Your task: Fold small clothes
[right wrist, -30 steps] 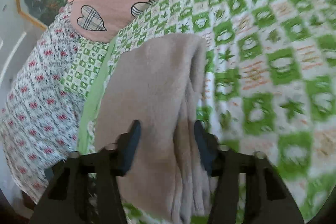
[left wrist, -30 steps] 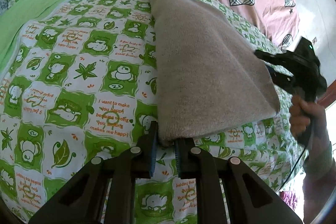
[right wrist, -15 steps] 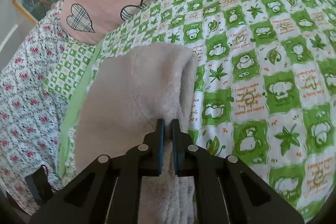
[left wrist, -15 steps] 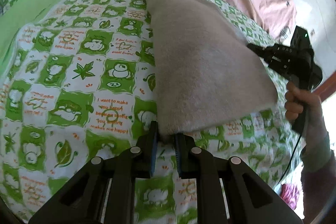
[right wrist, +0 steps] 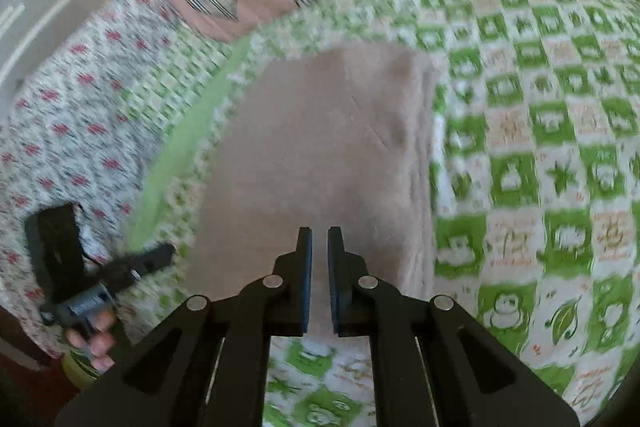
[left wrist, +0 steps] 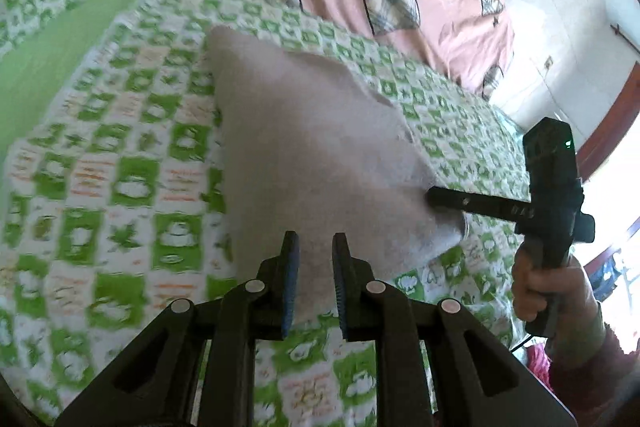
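From my left wrist view, my left gripper (left wrist: 315, 283) stands parted by a small gap over the near edge of the beige garment (left wrist: 312, 163), gripping nothing; the garment lies on the green checked quilt (left wrist: 120, 187). My right gripper (left wrist: 436, 195) touches the garment's right corner.

From my right wrist view, my right gripper (right wrist: 319, 279) is nearly closed over the garment (right wrist: 320, 147), holding nothing.

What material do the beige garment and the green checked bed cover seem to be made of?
Beige garment: probably a soft knit or fleece, matte, with a fuzzy nap and thick rounded folded edges. Green checked bed cover: likely thin printed woven cotton, smooth and flat with cartoon prints; blur leaves the weave unclear.
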`<action>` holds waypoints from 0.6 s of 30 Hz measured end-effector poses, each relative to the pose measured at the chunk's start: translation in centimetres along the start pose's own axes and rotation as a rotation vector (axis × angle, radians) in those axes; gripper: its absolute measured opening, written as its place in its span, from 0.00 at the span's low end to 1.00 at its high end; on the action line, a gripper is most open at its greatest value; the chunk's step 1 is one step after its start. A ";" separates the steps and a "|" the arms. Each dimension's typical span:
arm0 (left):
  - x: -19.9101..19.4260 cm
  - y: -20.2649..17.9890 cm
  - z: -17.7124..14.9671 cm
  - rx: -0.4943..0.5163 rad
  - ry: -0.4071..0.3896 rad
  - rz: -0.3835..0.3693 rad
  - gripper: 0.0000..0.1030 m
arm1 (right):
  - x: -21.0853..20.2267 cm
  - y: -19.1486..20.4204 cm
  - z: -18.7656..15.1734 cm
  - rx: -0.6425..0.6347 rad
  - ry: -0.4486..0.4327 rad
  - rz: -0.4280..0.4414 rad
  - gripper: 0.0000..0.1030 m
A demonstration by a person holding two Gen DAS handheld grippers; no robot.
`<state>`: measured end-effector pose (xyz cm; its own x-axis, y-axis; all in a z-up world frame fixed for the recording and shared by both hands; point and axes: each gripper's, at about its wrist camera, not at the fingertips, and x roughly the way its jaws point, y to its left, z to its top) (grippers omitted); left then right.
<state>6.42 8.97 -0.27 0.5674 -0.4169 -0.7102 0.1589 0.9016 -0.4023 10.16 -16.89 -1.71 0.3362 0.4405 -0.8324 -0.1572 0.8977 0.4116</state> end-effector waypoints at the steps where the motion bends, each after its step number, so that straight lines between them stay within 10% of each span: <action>1: 0.9 0.1 -0.1 -0.003 0.025 0.006 0.16 | 0.5 -0.4 -0.3 -0.008 0.018 -0.048 0.08; 18: 2.4 0.2 -2.8 -0.024 0.087 0.021 0.16 | 0.3 -3.2 -2.1 0.021 0.009 -0.089 0.04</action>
<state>5.58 7.84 -3.70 0.4980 -0.4076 -0.7654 0.1282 0.9075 -0.3999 8.78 -19.64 -4.06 0.3392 0.3591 -0.8695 -0.1071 0.9330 0.3435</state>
